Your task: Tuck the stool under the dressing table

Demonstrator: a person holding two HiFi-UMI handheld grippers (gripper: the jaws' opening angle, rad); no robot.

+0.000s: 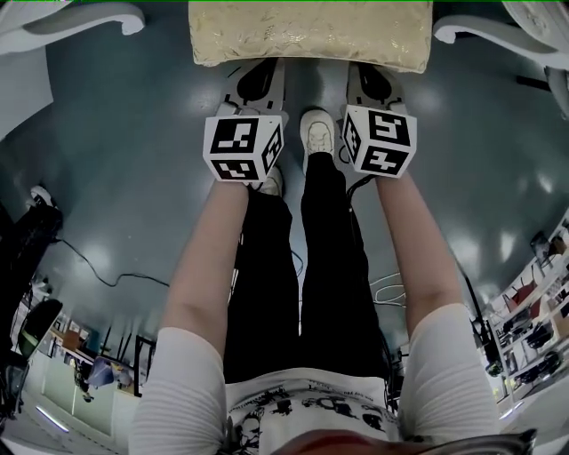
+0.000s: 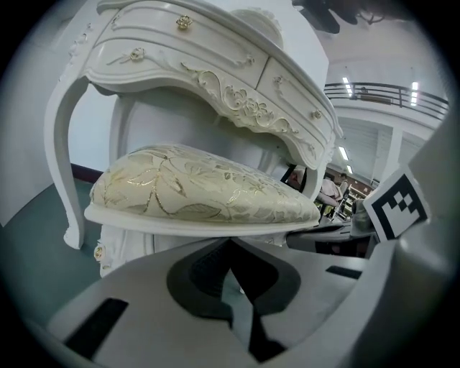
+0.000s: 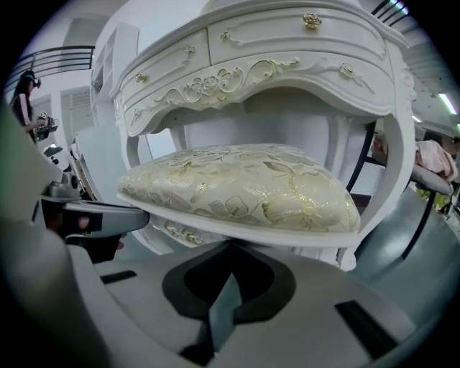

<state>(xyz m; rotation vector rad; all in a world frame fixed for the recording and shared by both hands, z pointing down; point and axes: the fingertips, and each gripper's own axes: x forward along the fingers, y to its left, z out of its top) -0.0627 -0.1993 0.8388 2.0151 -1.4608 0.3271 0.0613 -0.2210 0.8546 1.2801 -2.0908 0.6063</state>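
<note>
The stool [image 1: 311, 31] has a cream and gold leaf-patterned cushion on a white rim and stands at the top of the head view, between the white dressing table's curved legs [image 1: 80, 22]. In the left gripper view the stool [image 2: 201, 190] sits partly beneath the carved drawer front of the dressing table [image 2: 215, 79]. My left gripper [image 1: 258, 75] is shut, its tips right at the seat's near edge [image 2: 231, 251]. My right gripper [image 1: 373, 75] is shut too, and its tips meet just under the stool's [image 3: 244, 183] rim [image 3: 230, 259]. Neither holds anything.
A person's black-trousered legs and white shoe [image 1: 318, 133] stand between the grippers on the glossy teal floor. Cables [image 1: 107, 275] trail across the floor on the left. Black equipment [image 1: 27, 240] stands at the left edge, and shelving [image 1: 533, 311] fills the lower right.
</note>
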